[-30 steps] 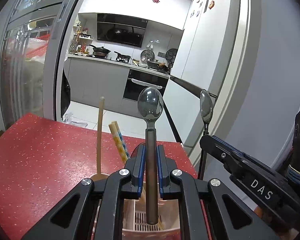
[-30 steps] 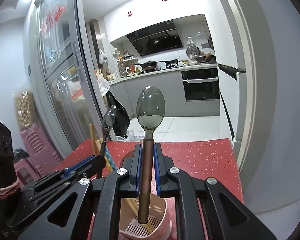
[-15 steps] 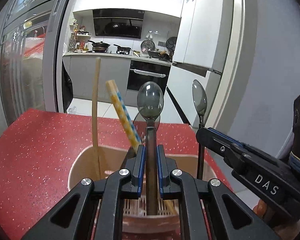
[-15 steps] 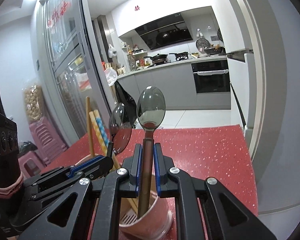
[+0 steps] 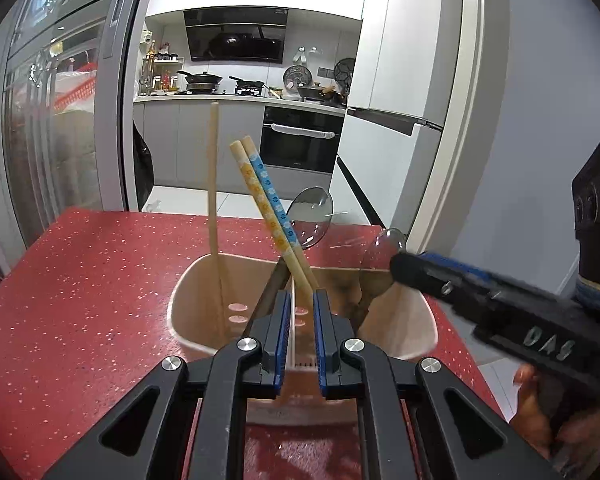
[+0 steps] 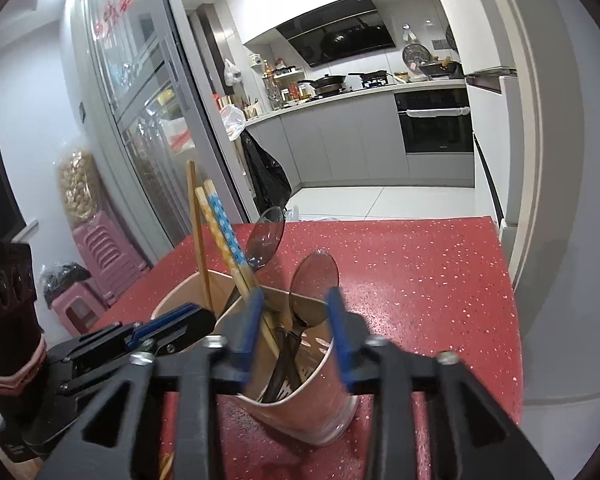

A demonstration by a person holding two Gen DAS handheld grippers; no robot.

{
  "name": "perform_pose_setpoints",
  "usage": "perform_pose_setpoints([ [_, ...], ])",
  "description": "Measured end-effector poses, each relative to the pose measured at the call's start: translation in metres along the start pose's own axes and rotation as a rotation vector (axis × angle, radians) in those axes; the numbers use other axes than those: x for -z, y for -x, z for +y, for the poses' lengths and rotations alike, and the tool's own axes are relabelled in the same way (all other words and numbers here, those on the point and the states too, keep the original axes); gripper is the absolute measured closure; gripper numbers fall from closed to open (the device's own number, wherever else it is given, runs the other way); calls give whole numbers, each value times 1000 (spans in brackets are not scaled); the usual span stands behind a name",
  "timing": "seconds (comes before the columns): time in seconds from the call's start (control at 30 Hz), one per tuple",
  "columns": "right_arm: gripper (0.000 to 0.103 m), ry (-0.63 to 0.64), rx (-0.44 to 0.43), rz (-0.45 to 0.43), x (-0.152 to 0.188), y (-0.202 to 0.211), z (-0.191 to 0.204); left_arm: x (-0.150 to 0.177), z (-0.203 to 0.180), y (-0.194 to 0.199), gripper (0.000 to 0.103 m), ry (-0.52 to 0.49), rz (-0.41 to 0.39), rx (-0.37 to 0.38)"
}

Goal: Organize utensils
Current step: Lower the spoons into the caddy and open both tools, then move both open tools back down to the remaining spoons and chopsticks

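Observation:
A pink utensil holder (image 5: 204,304) stands on the red table (image 5: 80,280); it also shows in the right wrist view (image 6: 332,412). In it stand two dark spoons (image 5: 310,216) (image 6: 314,280), a pair of patterned chopsticks (image 5: 266,196) and a plain wooden stick (image 5: 213,176). My left gripper (image 5: 300,300) is open and empty just above the holder's near rim. My right gripper (image 6: 296,300) is open and empty over the holder, its jaws on either side of one spoon's bowl. The right gripper's body (image 5: 500,316) shows at the right of the left wrist view.
The table's far edge (image 5: 220,214) faces a kitchen doorway. A fridge (image 5: 400,80) and a grey wall stand to the right. Pink stools (image 6: 100,256) and a sliding glass door (image 6: 148,120) stand to the left.
Both grippers came down over the holder and opened. Both spoons have left the jaws and now stand in the holder.

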State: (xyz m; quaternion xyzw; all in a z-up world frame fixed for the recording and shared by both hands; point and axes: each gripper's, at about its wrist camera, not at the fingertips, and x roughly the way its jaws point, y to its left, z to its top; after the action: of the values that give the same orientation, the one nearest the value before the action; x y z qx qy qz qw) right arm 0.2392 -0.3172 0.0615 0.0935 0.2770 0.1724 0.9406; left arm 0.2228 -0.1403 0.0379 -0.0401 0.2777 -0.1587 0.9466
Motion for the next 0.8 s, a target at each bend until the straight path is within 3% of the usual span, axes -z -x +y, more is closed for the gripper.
perform_pose_setpoints([
  [0.23,45,-49,18,23,4,29,9,7,11,23,66,0,76,-39],
  [0.8,41,-134,62,233,70,55,45,63,43,76,66,19,206,-124],
])
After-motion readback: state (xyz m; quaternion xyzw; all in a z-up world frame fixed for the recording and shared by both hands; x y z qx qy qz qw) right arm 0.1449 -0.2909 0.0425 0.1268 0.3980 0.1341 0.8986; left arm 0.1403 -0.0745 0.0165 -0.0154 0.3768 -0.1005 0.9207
